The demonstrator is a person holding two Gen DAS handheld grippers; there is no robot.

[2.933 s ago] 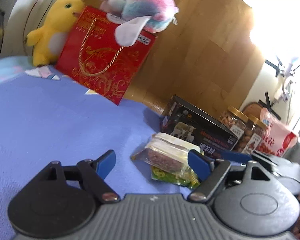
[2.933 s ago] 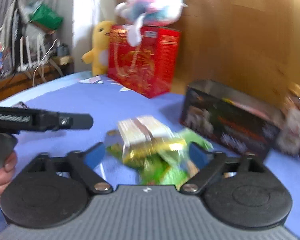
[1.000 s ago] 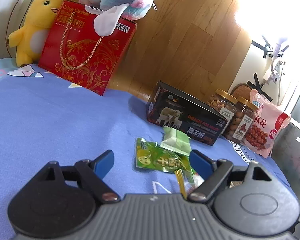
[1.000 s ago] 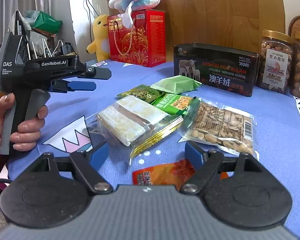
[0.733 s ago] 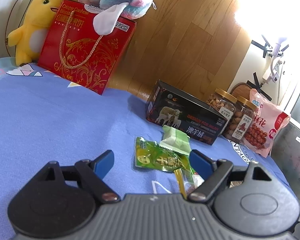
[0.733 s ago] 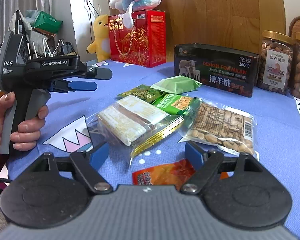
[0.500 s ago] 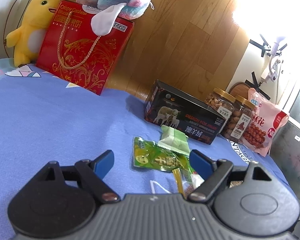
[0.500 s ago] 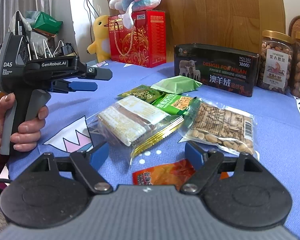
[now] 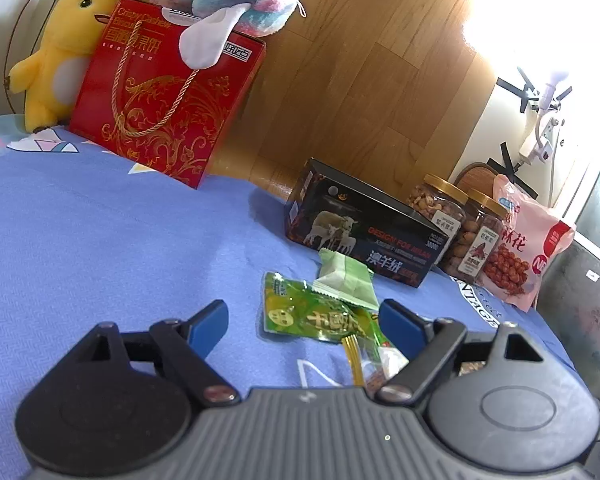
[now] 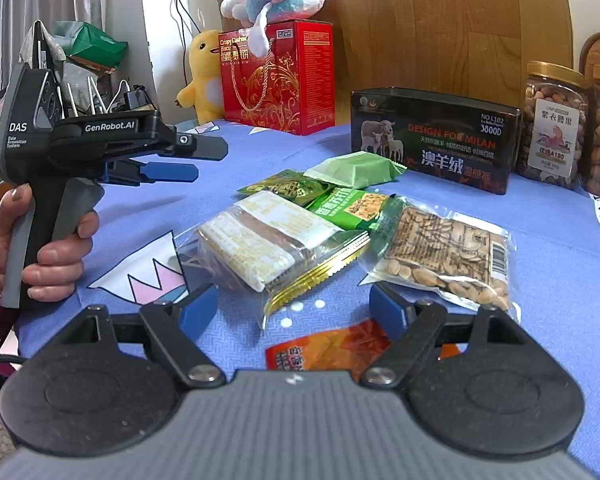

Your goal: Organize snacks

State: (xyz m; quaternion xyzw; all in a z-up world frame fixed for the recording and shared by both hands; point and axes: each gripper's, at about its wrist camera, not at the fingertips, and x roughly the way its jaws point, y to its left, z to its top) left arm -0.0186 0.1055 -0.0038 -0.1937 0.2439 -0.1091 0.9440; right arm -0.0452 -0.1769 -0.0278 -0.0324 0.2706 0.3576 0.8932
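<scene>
Blue patterned cloth [image 10: 560,240] covers the table on which all the snack packets lie loose in one cluster.

Right gripper [image 10: 294,306]: jaws spread wide, holding nothing. Directly beneath and between its fingertips lies an orange packet [image 10: 328,350], partly hidden by the gripper body. Just ahead lies a clear biscuit pack [image 10: 276,244], with a peanut bag [image 10: 444,252] touching it on the gripper's right side. Beyond these lie a bright green cracker packet [image 10: 352,206], a dark green packet [image 10: 288,186] and a pale green wrapped bar [image 10: 356,168], overlapping one another.

Left gripper [image 9: 302,322]: jaws spread wide, empty, raised above the cloth to the left of the cluster. The dark green packet [image 9: 312,312] lies just ahead of its fingertips, nearer the right fingertip.

Farther off stand a black box [image 10: 432,140], nut jars [image 10: 552,124] on the right side, and a red gift box [image 10: 278,76] at the back.

Hazards, as judged:
- Overlapping packets: closing on one edge may drag or lift its neighbour.
- Glossy film wrappers may slip from the pads if pinched at a corner.
- Flat packets offer little height; a shallow approach may snag the cloth instead.
- Both grippers working the same cluster may collide.
</scene>
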